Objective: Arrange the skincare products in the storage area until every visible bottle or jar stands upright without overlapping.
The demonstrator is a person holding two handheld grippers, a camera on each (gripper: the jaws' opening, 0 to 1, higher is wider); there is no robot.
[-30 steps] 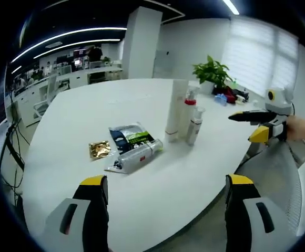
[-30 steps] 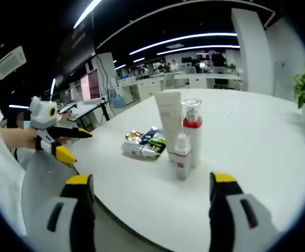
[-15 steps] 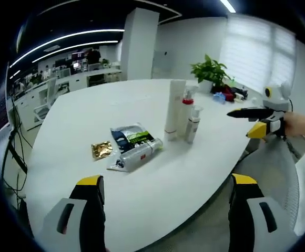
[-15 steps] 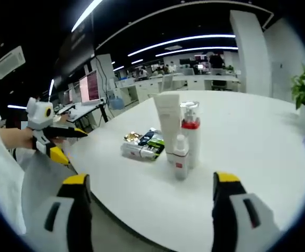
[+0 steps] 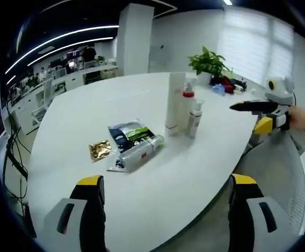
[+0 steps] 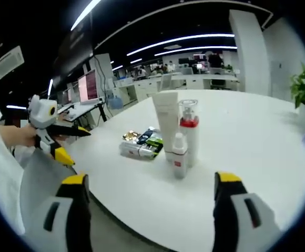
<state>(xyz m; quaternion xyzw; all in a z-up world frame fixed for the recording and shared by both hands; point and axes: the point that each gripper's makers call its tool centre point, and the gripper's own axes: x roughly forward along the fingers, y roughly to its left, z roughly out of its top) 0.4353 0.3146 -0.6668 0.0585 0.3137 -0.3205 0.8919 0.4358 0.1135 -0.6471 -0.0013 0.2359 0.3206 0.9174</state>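
Note:
On the white table [image 5: 89, 110] a tall white tube [image 5: 174, 102], a red-collared pump bottle [image 5: 186, 107] and a small spray bottle [image 5: 195, 119] stand upright close together. A silvery bottle [image 5: 139, 154] lies on its side against a dark-and-green sachet [image 5: 130, 134], with a gold packet [image 5: 100, 149] beside them. My left gripper [image 5: 167, 181] is open, short of the table edge. The right gripper [image 5: 257, 113] hovers off the table's right side. In the right gripper view, the tube [image 6: 167, 123], pump bottle [image 6: 188, 131] and spray bottle [image 6: 179, 157] stand ahead of my open right gripper [image 6: 151, 178].
A potted plant [image 5: 207, 62] and small red and blue items [image 5: 226, 86] sit at the table's far side. A grey mesh chair [image 5: 278, 168] stands by the near edge. Office desks and a white pillar [image 5: 134, 39] fill the background.
Both views have shifted slightly with the hands. The products on the table stay where they were, and both grippers remain open off the table edge.

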